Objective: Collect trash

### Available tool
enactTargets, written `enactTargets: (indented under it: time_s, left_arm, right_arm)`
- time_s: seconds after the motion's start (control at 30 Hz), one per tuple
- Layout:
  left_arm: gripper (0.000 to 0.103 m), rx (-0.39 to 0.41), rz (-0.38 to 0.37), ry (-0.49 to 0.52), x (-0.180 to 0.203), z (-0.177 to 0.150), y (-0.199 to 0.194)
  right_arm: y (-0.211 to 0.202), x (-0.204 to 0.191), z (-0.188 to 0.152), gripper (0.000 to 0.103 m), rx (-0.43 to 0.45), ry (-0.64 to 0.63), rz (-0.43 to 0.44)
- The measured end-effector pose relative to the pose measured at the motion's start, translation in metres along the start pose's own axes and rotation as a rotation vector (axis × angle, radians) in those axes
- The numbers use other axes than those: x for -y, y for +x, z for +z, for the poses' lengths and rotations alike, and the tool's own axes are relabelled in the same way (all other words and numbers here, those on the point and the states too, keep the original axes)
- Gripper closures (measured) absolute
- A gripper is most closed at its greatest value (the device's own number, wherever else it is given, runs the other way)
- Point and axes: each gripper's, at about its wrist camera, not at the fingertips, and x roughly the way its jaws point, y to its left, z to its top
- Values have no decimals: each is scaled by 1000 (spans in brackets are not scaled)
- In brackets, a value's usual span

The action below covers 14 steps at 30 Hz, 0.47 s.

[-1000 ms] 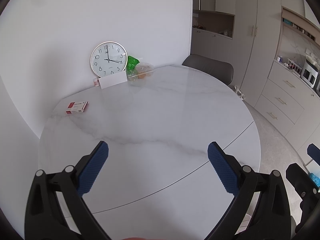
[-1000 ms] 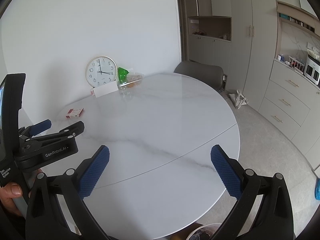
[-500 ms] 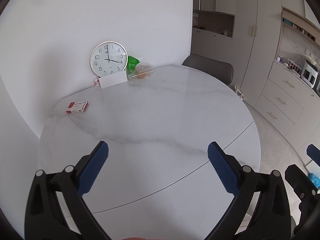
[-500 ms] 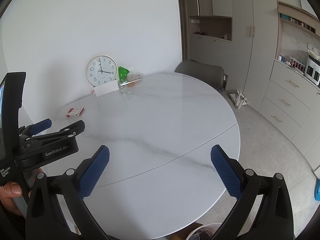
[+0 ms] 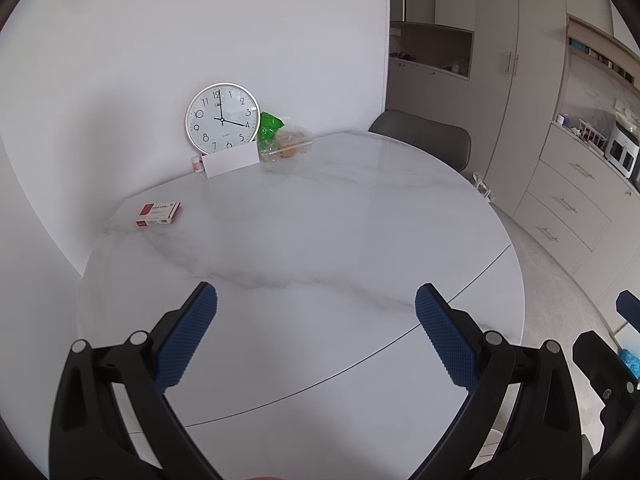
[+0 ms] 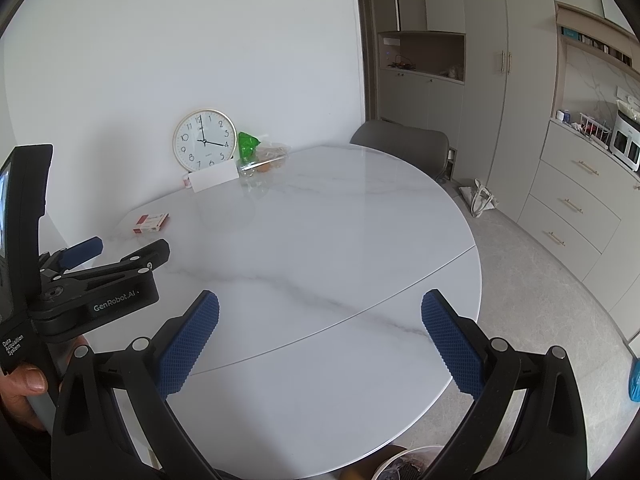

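A round white marble table [image 5: 320, 240] fills both views. At its far side lie a green wrapper [image 5: 270, 125] and a clear plastic container with food scraps [image 5: 289, 145], also in the right wrist view [image 6: 264, 158]. A small red and white box [image 5: 159, 213] lies at the far left. My left gripper [image 5: 316, 334] is open and empty above the near part of the table. My right gripper [image 6: 320, 340] is open and empty over the near table edge. The left gripper also shows in the right wrist view [image 6: 100, 264].
A round wall clock [image 5: 222, 116] leans on the wall behind a white card [image 5: 231, 161]. A grey chair [image 5: 424, 136] stands behind the table. Cabinets and drawers [image 5: 572, 200] line the right. A bin rim [image 6: 408, 464] shows under the near table edge.
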Motion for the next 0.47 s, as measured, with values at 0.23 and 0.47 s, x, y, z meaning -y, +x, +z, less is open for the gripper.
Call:
enactTargets:
  time_s: [0.23,0.47]
  left_arm:
    - [8,-10,-5,4,0,1,2]
    - [8,-19,-11,-9,-4,1,3]
  right_arm:
    - [1,-2,0,2,-1,-2,-1]
    - [2,-3,1,2,-5,-3,-2]
